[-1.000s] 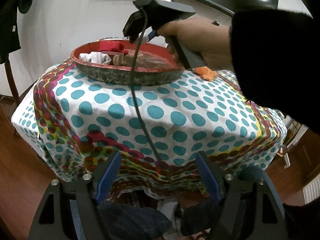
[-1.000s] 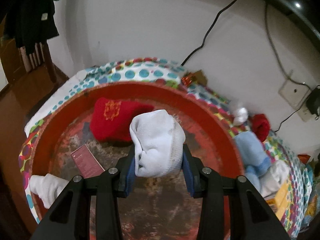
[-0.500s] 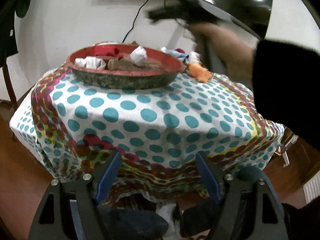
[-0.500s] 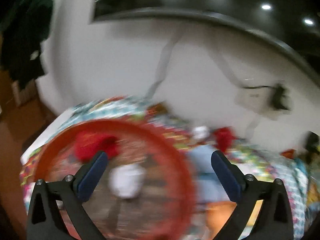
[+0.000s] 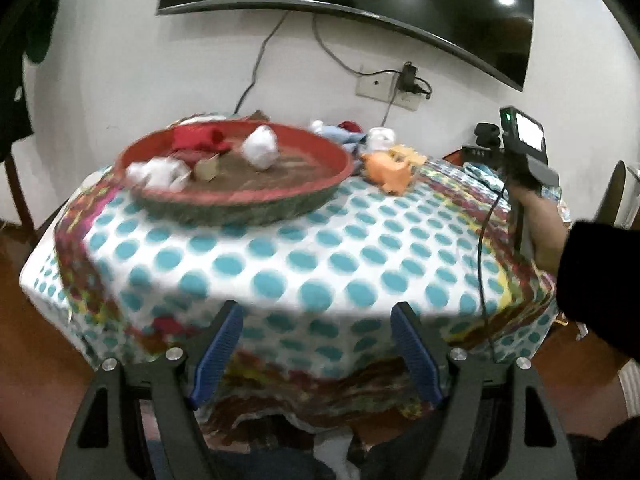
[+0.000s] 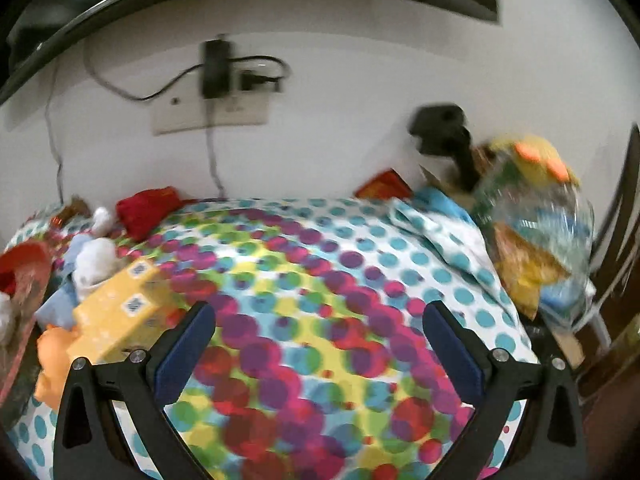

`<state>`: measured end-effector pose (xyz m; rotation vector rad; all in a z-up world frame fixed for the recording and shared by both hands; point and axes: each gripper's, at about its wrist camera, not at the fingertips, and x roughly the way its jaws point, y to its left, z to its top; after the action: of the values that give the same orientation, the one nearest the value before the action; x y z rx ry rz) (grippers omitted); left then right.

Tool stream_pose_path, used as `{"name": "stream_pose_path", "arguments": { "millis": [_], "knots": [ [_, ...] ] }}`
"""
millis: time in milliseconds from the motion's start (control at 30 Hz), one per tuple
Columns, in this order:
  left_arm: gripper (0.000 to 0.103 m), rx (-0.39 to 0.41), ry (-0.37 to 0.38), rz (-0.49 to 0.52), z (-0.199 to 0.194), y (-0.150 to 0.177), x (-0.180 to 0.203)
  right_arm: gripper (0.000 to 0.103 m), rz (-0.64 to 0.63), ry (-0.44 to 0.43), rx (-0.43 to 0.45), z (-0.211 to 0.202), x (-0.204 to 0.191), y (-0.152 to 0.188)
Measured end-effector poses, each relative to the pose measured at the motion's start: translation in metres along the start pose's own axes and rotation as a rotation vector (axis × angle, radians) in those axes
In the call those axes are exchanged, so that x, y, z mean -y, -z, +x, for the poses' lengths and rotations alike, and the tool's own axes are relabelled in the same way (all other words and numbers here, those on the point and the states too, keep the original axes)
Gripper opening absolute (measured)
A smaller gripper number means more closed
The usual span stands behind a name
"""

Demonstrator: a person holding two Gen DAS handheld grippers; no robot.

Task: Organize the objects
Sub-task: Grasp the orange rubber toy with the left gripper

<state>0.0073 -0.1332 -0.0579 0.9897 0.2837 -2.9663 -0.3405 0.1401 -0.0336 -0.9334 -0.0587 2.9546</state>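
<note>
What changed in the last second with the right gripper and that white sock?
The right gripper let go of the white sock, which now lies in the red basin; its jaws have just been opening and stand wide with nothing between them. It swung away to the right, over the dotted tablecloth. The left gripper stayed open and empty, the basin in place.

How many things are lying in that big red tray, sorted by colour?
In the red tray:
White cloth bundles: 2
Red cloth bundle: 1
Brownish card or box, blurred: 1
Total: 4
</note>
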Motion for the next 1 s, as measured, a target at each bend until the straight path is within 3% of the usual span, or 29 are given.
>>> {"name": "stream_pose_path", "arguments": {
  "millis": [233, 433, 700, 1000],
  "knots": [
    [0.079, 0.009, 0.061, 0.055, 0.039, -0.048, 0.058, 0.103, 0.098, -0.058, 0.004, 0.006, 0.027, 0.008],
    [0.079, -0.012, 0.08, 0.011, 0.096, -0.083, 0.094, 0.103, 0.242, -0.096, -0.011, 0.01, 0.055, 0.014],
    [0.078, -0.059, 0.001, 0.01, 0.175, -0.124, 0.118, 0.103, 0.311, -0.125, -0.03, 0.016, 0.066, 0.018],
    [0.074, -0.178, -0.075, -0.024, 0.226, -0.134, 0.118, 0.103, 0.287, -0.13, -0.003, 0.012, 0.06, 0.016]
  ]
}}
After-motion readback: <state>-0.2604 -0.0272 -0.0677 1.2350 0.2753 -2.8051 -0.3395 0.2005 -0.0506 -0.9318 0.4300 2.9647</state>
